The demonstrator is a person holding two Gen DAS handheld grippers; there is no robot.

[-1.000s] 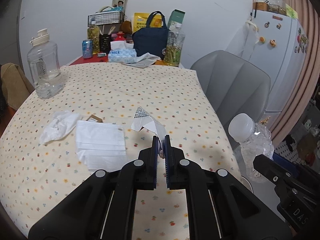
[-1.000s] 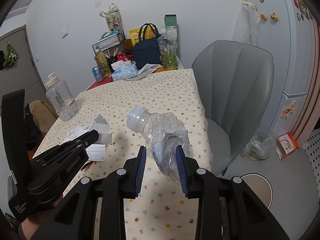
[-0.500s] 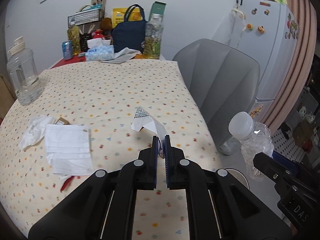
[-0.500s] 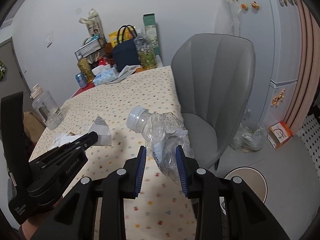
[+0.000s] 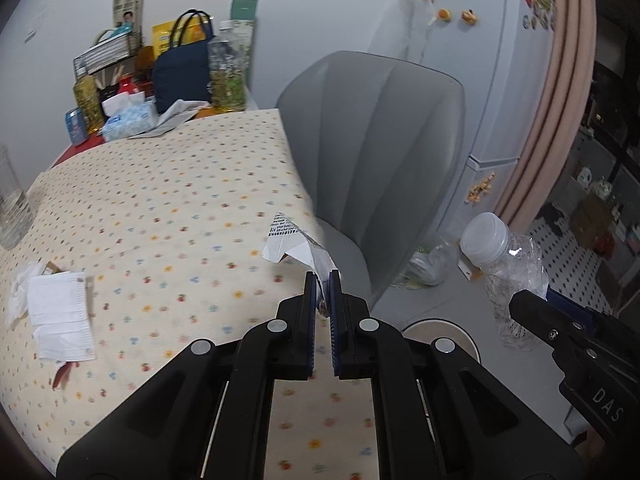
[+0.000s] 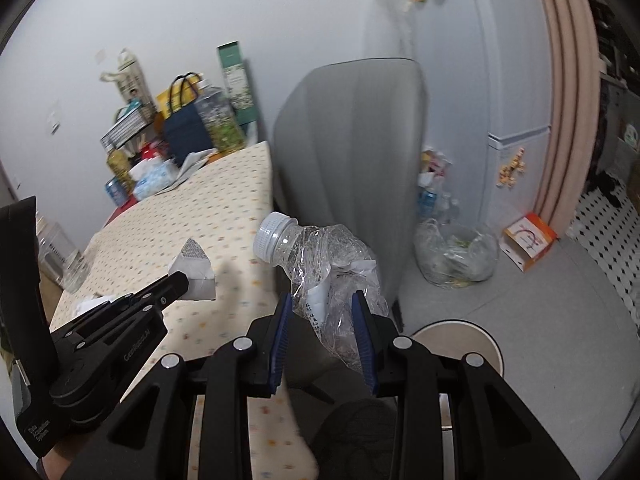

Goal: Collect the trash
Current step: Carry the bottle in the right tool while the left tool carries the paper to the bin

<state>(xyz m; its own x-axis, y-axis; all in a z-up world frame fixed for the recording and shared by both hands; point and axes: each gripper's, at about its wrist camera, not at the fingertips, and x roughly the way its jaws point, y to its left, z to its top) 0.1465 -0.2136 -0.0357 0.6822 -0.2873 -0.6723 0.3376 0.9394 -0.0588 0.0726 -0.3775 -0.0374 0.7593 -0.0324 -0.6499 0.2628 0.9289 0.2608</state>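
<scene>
I have two pieces of trash in hand and neither is binned yet. My left tongs are pinched tight on a folded paper wrapper, held in the air over the bench near its edge by the grey chair. My right tongs stand at a middling gap, clamped across the body of a crushed clear plastic bottle with its white cap on, held off the bench's edge in front of the chair seat

I judge the round bin lid on the floor below the right tongs to be the likely drop spot, though whether it is open I cannot tell. A knotted clear bag of rubbish sits on the floor beside the chair

Left on the bench by my count: one white face mask, one crumpled tissue touching it, one small brown scrap and one red bit under the mask's edge. So two items carried, four to fetch, one bin, one bag
</scene>
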